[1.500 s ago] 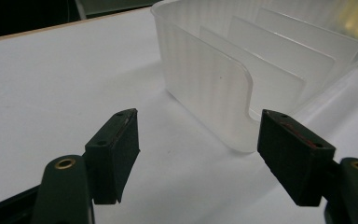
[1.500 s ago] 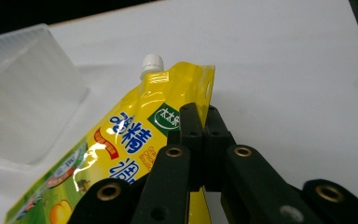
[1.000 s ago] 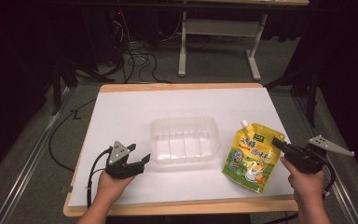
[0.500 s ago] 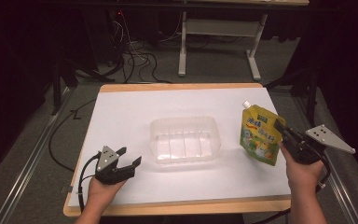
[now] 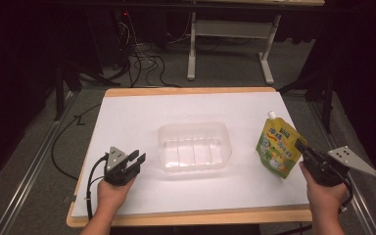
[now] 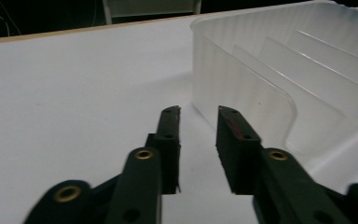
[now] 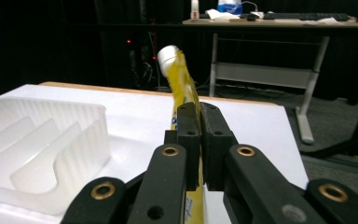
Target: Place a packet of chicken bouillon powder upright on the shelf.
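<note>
We have the yellow spouted pouch (image 5: 277, 149) pinched in our right gripper (image 5: 304, 150); its jaws are closed flat on the pouch's edge, and in the right gripper view the pouch (image 7: 182, 88) stands up between them with its white cap above the jaw tips. The pouch looks lifted off the white sheet, though we cannot be sure its lower corner is clear. So the pick-up appears done. What is left, as we judge it, is to carry the pouch over and set it into the clear plastic tray (image 5: 194, 147), which lies off to the left of the right jaws and holds nothing yet.

Our left gripper (image 5: 136, 159) rests low near the table's front edge, its jaws a moderate gap apart and holding nothing. Just ahead and to the right of those jaws is the tray's ribbed near wall (image 6: 242, 88), close but not touched.

The work surface is a white sheet (image 5: 127, 122) over a wooden table top (image 5: 186, 91). Beyond it the room is dark, with a grey floor, tangled cables (image 5: 142, 63) and the white legs of another desk (image 5: 192, 49).
</note>
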Available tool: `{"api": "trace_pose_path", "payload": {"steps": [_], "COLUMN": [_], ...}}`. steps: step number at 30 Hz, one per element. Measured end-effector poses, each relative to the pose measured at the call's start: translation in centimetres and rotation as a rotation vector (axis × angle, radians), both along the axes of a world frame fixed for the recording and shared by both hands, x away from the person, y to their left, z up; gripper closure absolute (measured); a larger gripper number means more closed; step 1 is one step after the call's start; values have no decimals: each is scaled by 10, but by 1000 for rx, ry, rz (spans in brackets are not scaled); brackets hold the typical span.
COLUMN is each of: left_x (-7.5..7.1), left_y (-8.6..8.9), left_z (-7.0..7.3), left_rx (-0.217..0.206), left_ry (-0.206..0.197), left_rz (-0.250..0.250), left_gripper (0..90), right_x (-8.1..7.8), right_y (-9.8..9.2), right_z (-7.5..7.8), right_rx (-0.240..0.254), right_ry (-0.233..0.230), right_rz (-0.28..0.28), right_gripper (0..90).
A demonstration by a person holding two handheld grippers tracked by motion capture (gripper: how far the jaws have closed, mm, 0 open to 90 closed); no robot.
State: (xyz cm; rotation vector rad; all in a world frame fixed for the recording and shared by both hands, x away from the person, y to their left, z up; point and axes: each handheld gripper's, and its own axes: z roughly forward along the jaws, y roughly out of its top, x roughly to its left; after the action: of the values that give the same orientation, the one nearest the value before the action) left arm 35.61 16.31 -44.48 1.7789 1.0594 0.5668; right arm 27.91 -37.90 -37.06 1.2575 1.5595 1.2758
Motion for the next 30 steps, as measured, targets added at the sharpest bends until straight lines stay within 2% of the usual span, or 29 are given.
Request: {"api": "trace_pose_path", "payload": {"steps": [2,4,7,8,10,11,12,15,19,22,25,26,29,30], "left_x": [11,24,36,38,39,38,38,39,42,43,43,43,42,41], "left_y": [-9,-20,-34,-41,-49,-55,-55,-62,-71,-78,-86,-90,-98,-104], "left_z": [-4,-8,-15,-18,-21,-23,-23,-22,-21,-21,-20,-20,-21,-21], "left_rx": [22,44,62,71,87,85,85,89,98,103,95,94,88,89], "left_ry": [7,30,62,73,74,79,79,81,82,81,81,80,80,81], "left_rz": [32,53,58,56,51,48,48,54,44,36,27,23,12,0], "left_gripper": [838,900,900,900,900,900,900,900,900,900,900,900,900,900], "right_x": [-4,-8,-10,-8,-6,-3,-1,4,11,12,15,17,17,17], "right_y": [-2,-4,-5,-5,-5,-5,-5,-6,-7,-8,-8,-6,-4,-5], "right_z": [-2,-6,-10,-13,-14,-18,-20,-26,-33,-33,-33,-33,-34,-34], "right_rx": [6,12,14,16,18,16,19,46,42,43,53,50,42,39], "right_ry": [8,19,40,68,79,105,115,140,175,173,168,166,165,166], "right_rz": [-8,-19,-21,-22,-15,-6,3,35,45,35,54,59,63,59], "right_gripper": [873,845,750,675,645,587,584,616,658,694,755,793,807,842]}}
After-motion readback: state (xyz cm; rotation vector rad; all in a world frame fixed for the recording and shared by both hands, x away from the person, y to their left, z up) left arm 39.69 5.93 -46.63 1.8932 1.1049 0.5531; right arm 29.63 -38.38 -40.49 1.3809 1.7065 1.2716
